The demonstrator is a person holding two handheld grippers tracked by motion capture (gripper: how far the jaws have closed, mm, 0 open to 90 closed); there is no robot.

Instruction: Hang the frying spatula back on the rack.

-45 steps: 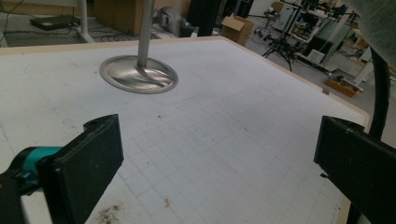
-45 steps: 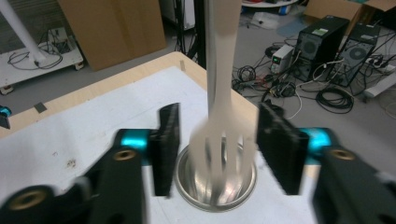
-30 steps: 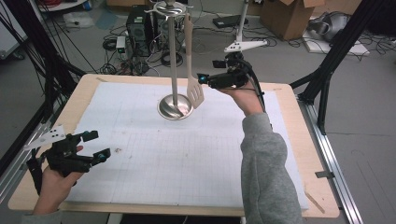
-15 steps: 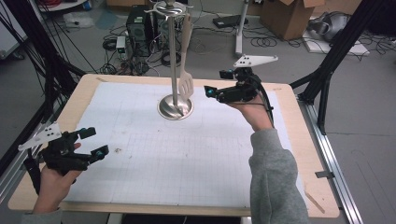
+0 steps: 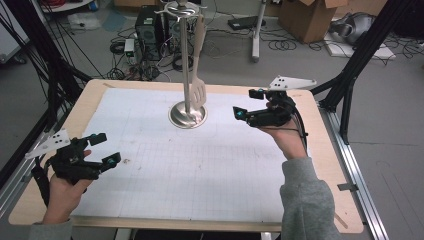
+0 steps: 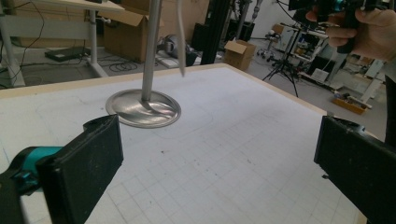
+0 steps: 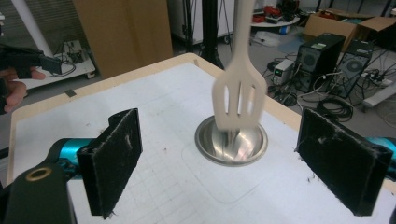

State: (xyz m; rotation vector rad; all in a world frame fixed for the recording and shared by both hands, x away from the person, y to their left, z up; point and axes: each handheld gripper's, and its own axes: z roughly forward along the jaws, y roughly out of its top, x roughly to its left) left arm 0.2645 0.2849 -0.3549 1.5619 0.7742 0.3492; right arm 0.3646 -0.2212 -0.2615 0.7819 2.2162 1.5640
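- My right gripper (image 5: 249, 104) hovers above the far right part of the counter (image 5: 90, 95), its jaws spread wide with nothing between them.
- In the right gripper view those jaws frame the spatula (image 7: 239, 100), which hangs clear of both pads, apart from them.
- The spatula (image 5: 198, 92) is pale and slotted; it hangs blade down from the top of the metal stand (image 5: 185, 65), just beside the pole.
- Its blade ends just above the stand's round base (image 5: 176, 119), which sits on the white gridded mat (image 5: 200, 170) toward the far middle of the counter.
- My left gripper (image 5: 103, 148) is low at the near left corner, well apart from the stand, jaws spread and empty.
- In the left gripper view the base (image 6: 126, 109) lies ahead between my jaws, far off, with the pole rising from it and the spatula's lower edge (image 6: 180, 46) dangling beside it.
- My right hand (image 6: 362, 28) shows at the top right of that view.
- Cardboard boxes (image 5: 310, 17) and cables lie on the floor beyond the counter.
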